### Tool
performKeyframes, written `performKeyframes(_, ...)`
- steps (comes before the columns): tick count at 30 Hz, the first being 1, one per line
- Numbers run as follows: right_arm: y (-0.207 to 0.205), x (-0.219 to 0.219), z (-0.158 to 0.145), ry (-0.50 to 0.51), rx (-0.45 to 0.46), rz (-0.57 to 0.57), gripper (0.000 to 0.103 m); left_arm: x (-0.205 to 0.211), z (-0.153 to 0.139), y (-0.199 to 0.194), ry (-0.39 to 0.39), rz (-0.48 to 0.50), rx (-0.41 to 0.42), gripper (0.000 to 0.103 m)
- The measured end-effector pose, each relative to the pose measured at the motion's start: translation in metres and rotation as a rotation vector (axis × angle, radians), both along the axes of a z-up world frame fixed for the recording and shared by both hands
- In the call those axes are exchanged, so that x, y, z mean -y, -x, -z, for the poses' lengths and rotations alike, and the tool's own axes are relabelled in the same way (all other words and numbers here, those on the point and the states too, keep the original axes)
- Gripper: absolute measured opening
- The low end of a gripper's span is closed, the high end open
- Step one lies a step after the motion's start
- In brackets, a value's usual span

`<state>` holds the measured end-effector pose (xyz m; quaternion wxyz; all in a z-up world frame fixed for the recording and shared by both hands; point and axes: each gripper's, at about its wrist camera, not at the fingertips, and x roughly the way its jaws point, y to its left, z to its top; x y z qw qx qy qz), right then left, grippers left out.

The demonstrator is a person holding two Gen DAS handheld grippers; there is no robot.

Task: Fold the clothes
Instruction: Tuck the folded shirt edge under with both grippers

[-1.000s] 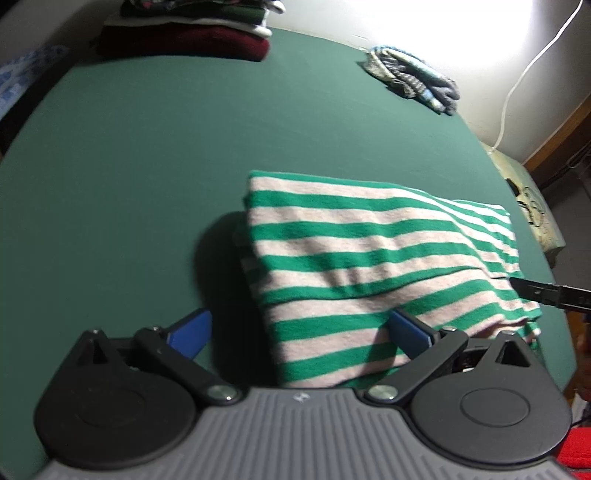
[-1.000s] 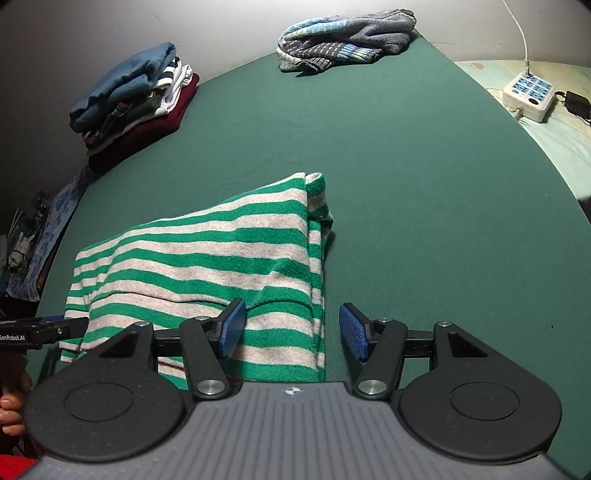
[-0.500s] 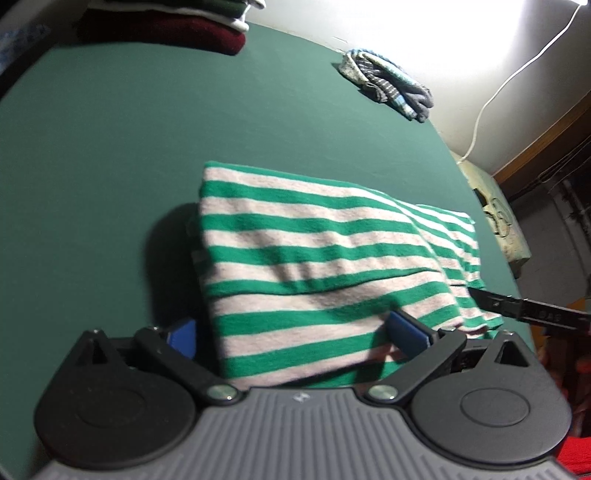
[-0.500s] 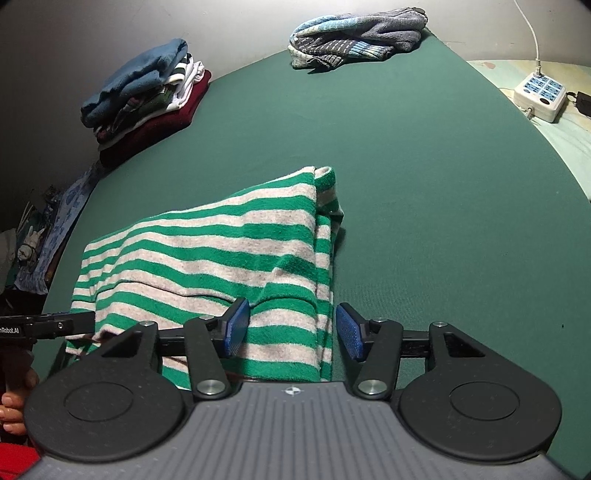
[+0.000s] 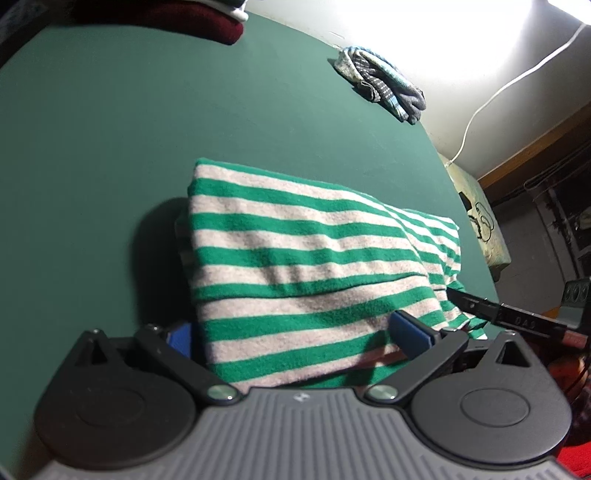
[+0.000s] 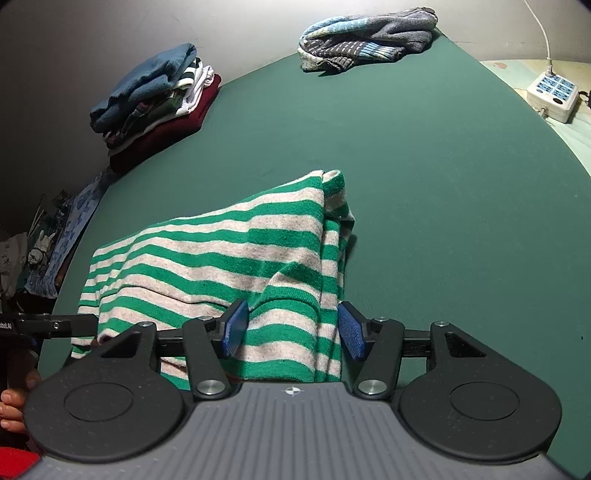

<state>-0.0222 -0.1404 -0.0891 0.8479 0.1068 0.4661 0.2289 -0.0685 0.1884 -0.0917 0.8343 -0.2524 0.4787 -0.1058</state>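
A green-and-pale striped sweater (image 5: 303, 258) (image 6: 236, 258) lies folded on the green table (image 5: 110, 147) (image 6: 443, 184). My left gripper (image 5: 295, 336) is open, its blue pads wide apart on either side of the sweater's near edge. The right gripper (image 6: 293, 328) is also open, and the sweater's near right corner bulges up between its pads. Each gripper shows in the other's view as a black bar, at the right edge in the left wrist view and at the left edge in the right wrist view. Whether the pads touch the cloth is unclear.
A stack of folded clothes (image 6: 159, 99) (image 5: 166, 18) sits at the far left corner. A crumpled grey-blue knit (image 6: 369, 40) (image 5: 384, 81) lies at the far edge. A white power strip (image 6: 552, 92) rests off the table's right side. A hand (image 6: 11, 406) holds the left gripper.
Both grippers moved forward onto the sweater's near edge. The left one shifted right, so the cloth now lies between its fingers. The right corner bulges higher between the right pads.
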Motion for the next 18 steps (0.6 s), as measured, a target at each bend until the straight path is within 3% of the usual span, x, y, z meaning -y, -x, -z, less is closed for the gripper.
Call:
performKeyframes(5, 0.0, 0.006, -0.001, 0.001, -0.019, 0.011, 0.063, 0.006, -0.001, 0.001, -0.037, 0.017, 0.002, 0.102)
performKeyframes(14, -0.014, 0.022, 0.003, -0.155, -0.186, 0.011, 0.067, 0.011, 0.0, -0.003, -0.073, 0.039, -0.003, 0.102)
performKeyframes(18, -0.016, 0.017, 0.002, -0.162, -0.193, -0.031, 0.073, 0.012, 0.001, -0.004, -0.081, 0.041, -0.005, 0.102)
